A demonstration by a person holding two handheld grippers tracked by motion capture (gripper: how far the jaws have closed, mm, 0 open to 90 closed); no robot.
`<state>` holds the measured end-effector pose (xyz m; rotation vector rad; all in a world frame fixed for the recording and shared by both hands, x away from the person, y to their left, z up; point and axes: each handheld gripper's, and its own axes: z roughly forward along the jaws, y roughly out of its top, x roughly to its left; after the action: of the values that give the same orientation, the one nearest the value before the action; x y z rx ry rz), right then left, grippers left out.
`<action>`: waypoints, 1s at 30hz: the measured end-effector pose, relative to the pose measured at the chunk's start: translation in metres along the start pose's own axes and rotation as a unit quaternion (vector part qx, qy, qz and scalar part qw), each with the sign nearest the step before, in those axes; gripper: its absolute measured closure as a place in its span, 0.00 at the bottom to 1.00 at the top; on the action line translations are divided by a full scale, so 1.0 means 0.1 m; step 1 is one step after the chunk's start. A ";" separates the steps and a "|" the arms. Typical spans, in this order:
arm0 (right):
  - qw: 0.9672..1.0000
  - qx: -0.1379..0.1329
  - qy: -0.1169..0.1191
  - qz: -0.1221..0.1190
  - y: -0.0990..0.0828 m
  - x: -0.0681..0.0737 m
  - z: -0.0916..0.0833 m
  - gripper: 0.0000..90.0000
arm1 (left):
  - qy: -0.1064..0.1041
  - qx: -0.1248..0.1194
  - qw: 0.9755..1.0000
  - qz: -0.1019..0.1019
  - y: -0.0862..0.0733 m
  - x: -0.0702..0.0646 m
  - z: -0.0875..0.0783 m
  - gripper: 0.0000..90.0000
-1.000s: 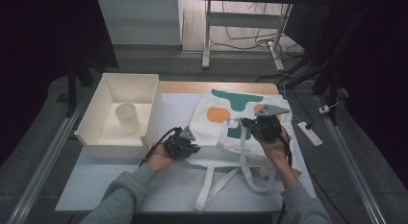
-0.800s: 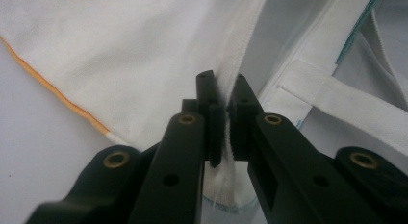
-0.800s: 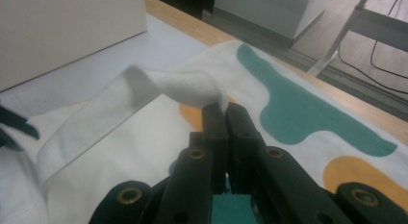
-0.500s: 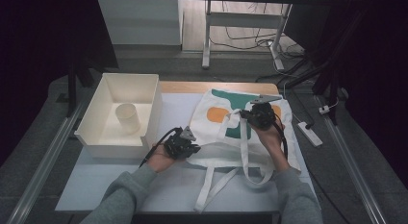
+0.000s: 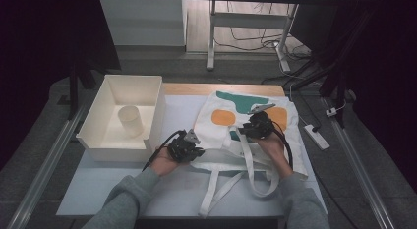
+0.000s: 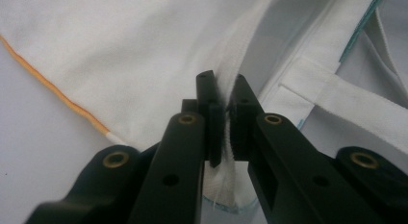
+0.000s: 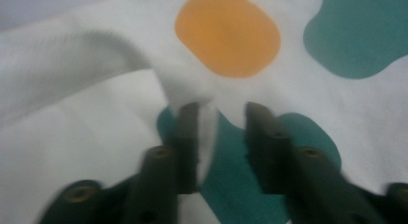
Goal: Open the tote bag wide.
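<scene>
On pale grey table (image 5: 113,185): left gripper (image 6: 222,96) pinching white canvas tote bag (image 5: 221,126) edge tight; right gripper (image 7: 219,113) spread apart over print, empty.

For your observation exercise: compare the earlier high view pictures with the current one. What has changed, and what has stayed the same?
The right gripper moved up the tote bag toward its printed patches, away from the person; its fingers stand apart. The left gripper stayed put, clamped on the bag's edge. Bin and cup unchanged.
</scene>
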<state>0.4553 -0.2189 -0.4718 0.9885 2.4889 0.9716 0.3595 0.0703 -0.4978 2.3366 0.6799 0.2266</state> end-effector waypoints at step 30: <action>0.995 0.062 0.009 -0.074 -0.65 0.82 -0.62 0.49 | -0.001 0.000 1.000 0.000 0.00 0.01 0.00 0.95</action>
<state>0.3344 -0.2271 -0.4730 0.8185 2.6216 0.7926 0.3602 0.0707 -0.4976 2.3366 0.6780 0.2242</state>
